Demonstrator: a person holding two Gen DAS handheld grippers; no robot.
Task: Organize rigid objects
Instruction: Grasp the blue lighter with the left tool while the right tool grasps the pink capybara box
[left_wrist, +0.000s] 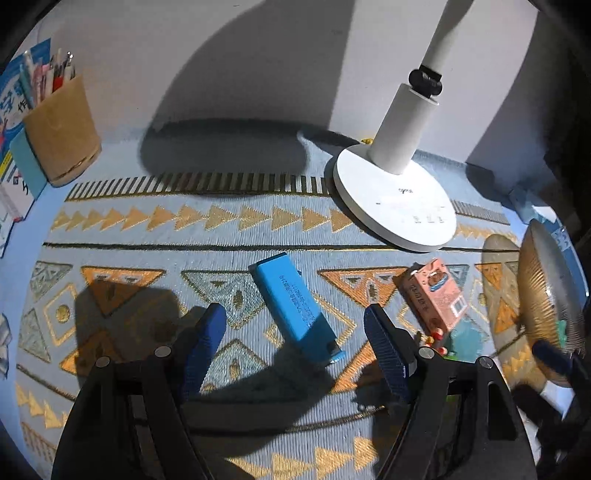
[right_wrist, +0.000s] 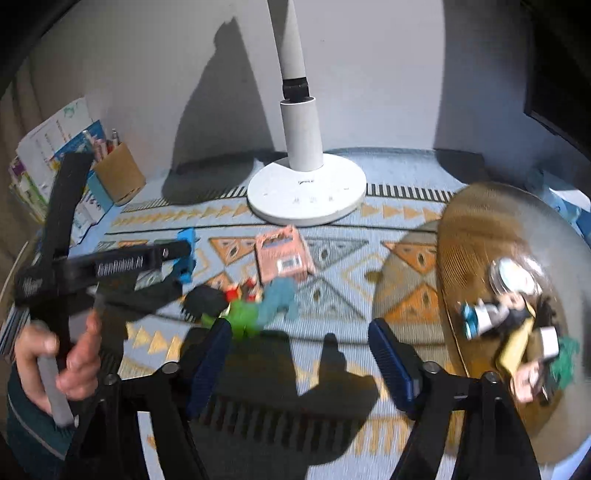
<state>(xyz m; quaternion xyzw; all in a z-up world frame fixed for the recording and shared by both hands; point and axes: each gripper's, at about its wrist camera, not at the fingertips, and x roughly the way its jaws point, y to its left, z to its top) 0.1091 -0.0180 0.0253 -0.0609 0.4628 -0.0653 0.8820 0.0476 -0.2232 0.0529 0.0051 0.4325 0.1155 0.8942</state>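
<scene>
Because the blue rectangular box (left_wrist: 297, 309) lies flat on the patterned mat (left_wrist: 147, 229), slantwise and directly ahead of the left gripper (left_wrist: 295, 325), it is judged to be the piece now being approached for pickup. That gripper's jaws are spread wide, one to either side of the box's near end, with nothing held between them; whether they are at the height of the box or above it cannot be told. For the next move, the jaws would probably need to be turned to match the slant of the box, lowered around its long sides and closed. The box is seen as a smooth, hard-edged block with a line of small print along its top face and a dark notch at its near end. Just to its right lies a pink carton (left_wrist: 436, 295), with small coloured toys (right_wrist: 255, 306) beside it. Farther right, a ribbed golden bowl (right_wrist: 461, 258) already holding several small items is taken to be the collecting place. The right gripper (right_wrist: 299, 354) is likewise opened wide and empty, hovering near the bowl. Behind everything, a white lamp base (left_wrist: 395, 199) and a brown pen cup (left_wrist: 61, 133) stand.
</scene>
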